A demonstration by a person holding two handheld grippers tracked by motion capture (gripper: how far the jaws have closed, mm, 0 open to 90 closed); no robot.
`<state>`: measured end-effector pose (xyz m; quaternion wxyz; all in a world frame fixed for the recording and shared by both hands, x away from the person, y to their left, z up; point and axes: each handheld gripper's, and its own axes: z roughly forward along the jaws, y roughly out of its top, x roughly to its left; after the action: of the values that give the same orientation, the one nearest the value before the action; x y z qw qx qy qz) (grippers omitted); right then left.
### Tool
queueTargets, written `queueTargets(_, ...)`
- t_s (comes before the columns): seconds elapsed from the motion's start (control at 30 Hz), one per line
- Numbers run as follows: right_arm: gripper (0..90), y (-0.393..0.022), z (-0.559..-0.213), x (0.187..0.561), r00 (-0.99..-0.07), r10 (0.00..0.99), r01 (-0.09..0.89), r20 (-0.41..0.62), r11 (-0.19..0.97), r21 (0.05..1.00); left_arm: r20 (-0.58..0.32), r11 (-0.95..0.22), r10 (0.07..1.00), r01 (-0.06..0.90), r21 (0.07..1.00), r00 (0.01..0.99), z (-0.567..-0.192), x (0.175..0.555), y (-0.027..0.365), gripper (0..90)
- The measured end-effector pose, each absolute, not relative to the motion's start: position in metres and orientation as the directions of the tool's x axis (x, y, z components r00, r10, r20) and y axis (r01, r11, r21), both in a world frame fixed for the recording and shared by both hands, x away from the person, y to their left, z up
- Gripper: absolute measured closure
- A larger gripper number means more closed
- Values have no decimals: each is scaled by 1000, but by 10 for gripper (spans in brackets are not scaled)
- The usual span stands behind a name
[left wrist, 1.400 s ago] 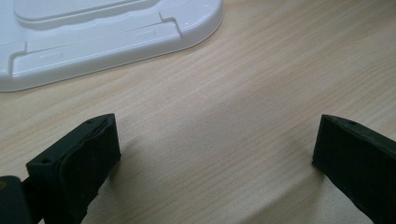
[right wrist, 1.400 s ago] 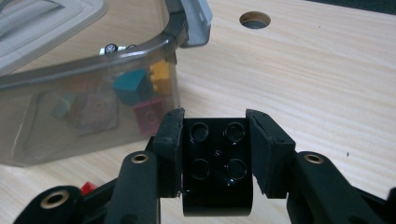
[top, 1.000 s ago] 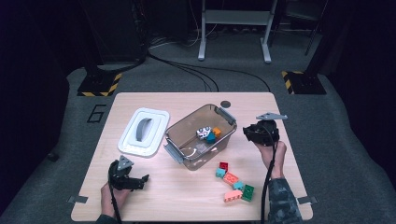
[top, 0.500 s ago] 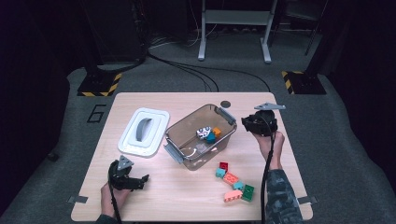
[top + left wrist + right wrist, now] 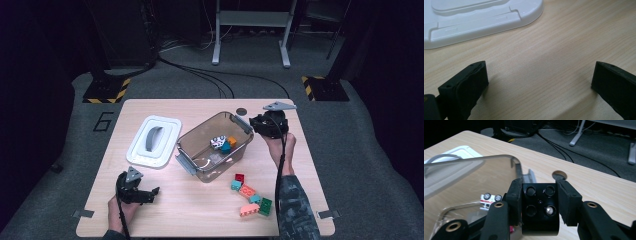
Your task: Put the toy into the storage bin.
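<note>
The right gripper [image 5: 538, 202] has its fingers [image 5: 514, 195] clamped on a black brick [image 5: 539, 207], one pad against each side, with the brick's four round studs facing the camera. In the high view this gripper [image 5: 260, 125] hangs at the far right corner of the clear bin [image 5: 215, 145], just beside its rim and above the surface [image 5: 200, 210]. Inside the bin lie an orange brick [image 5: 232, 141], a teal brick [image 5: 226, 147] and a small white toy car [image 5: 489, 198]. To the left of the bin, just beside it, lies the white lid [image 5: 154, 141]. On the near side of the bin, toward its right, a loose cluster of bricks [image 5: 250, 196] rests on the surface. The left gripper [image 5: 142, 192] sits low on the surface, near-left of the bin, its fingers [image 5: 465, 87] spread wide apart with only bare wood between them and the edge of the lid ahead.
</note>
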<state>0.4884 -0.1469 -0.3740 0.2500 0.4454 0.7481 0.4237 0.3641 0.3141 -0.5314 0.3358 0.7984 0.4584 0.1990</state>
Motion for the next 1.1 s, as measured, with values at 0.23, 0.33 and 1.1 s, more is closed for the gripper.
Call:
queueTargets(0.23, 586, -129, -377, 485, -513, 858, 449, 26, 243, 860, 8, -360, 863, 603, 712, 506, -531, 364, 315, 6)
queueTargets(0.33, 585, -116, -380, 480, -542, 840, 442, 25, 260, 859, 11, -352, 867, 596, 722, 499, -532, 364, 314, 6)
queueTargets(1.1, 583, -89, -404, 459, -615, 788, 480, 29, 345, 807, 10, -357, 864, 600, 716, 503, -531, 364, 314, 6)
